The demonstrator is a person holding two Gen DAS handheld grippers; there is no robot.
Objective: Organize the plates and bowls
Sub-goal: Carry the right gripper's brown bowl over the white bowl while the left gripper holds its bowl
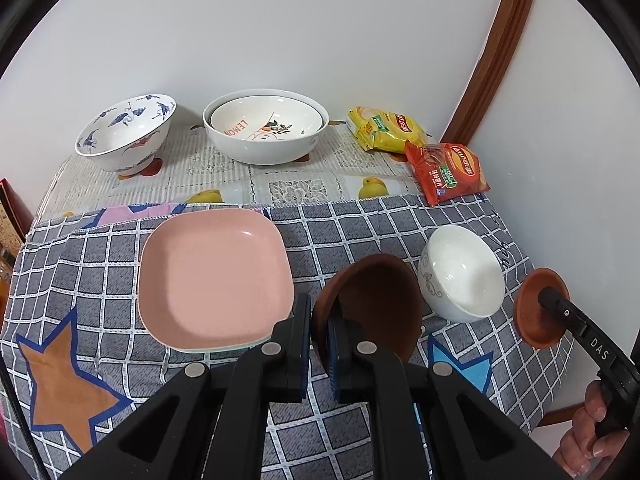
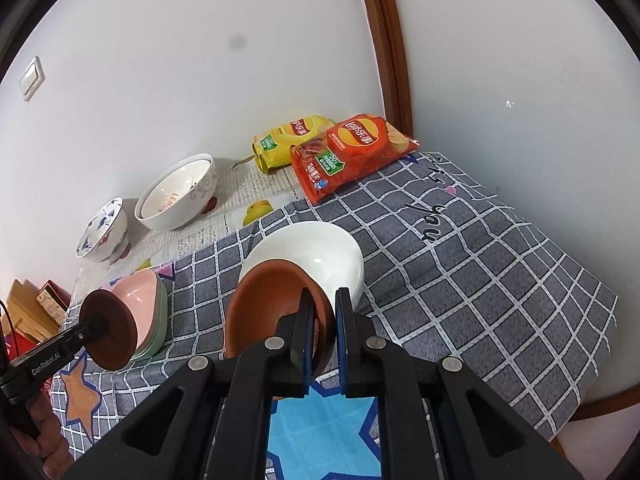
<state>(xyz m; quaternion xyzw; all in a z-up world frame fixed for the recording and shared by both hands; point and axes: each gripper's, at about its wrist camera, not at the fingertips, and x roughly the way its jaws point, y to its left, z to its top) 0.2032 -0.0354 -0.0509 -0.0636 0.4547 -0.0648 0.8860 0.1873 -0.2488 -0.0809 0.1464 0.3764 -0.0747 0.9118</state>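
I see the counter filling the lower half of both views, draped in a grey checked cloth with stars. At the centre of the left view lies the pink square plate, stacked on a pale green one whose edge peeks out beneath. In the upper middle sits the large white bowl with a lemon-print bowl nested inside, and at upper left the blue-patterned bowl stands alone. The small white bowl rests at centre right.

My left tongs are clamped on the rim of a dark brown bowl, held tilted just beside the pink plate. My right tongs pinch the rim of a terracotta bowl, held tilted in front of the small white bowl. Two crisp packets, yellow and red, lie in the upper middle of the right view.
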